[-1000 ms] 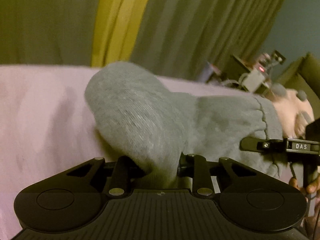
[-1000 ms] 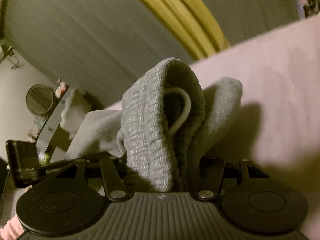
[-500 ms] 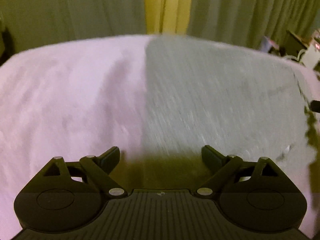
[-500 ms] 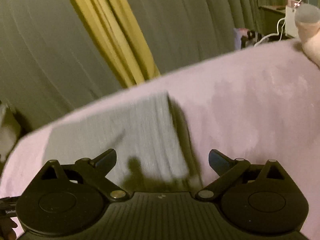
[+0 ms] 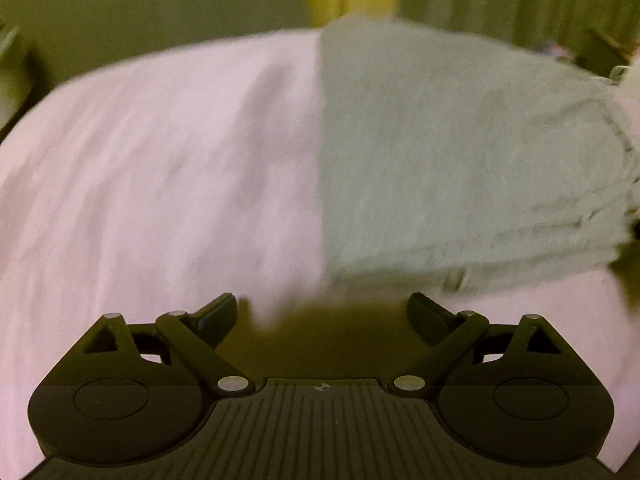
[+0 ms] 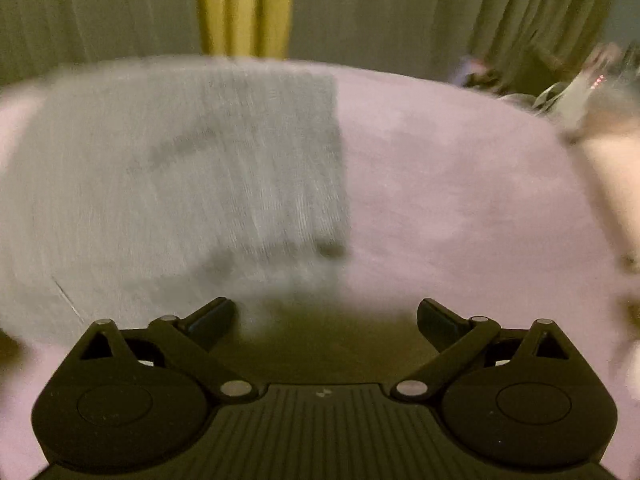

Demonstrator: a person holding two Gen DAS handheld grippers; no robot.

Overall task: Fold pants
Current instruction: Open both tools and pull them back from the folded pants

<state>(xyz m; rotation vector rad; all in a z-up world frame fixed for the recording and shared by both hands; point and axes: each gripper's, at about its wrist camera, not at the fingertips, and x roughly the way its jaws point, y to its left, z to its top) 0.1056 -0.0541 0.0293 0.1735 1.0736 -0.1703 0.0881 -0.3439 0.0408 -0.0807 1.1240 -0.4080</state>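
The grey pants (image 5: 460, 152) lie folded in a flat stack on the pink sheet (image 5: 160, 168), filling the right half of the left wrist view; layered edges show at their right side. In the right wrist view the same grey pants (image 6: 180, 184) cover the left half, blurred by motion. My left gripper (image 5: 322, 314) is open just short of the stack's near edge, nothing between its fingers. My right gripper (image 6: 326, 314) is open too, above the near right corner of the pants, holding nothing.
The pink sheet (image 6: 460, 200) spreads to the right of the pants. Grey-green curtains (image 6: 380, 8) with a yellow strip (image 6: 244, 8) hang behind. Cluttered furniture (image 6: 560, 76) and a pale blurred shape (image 6: 612, 168) sit at the far right.
Both grippers held bunched grey fabric a second ago; both have opened and let it go. The pants now lie flat, and both cameras have tipped downward toward them.
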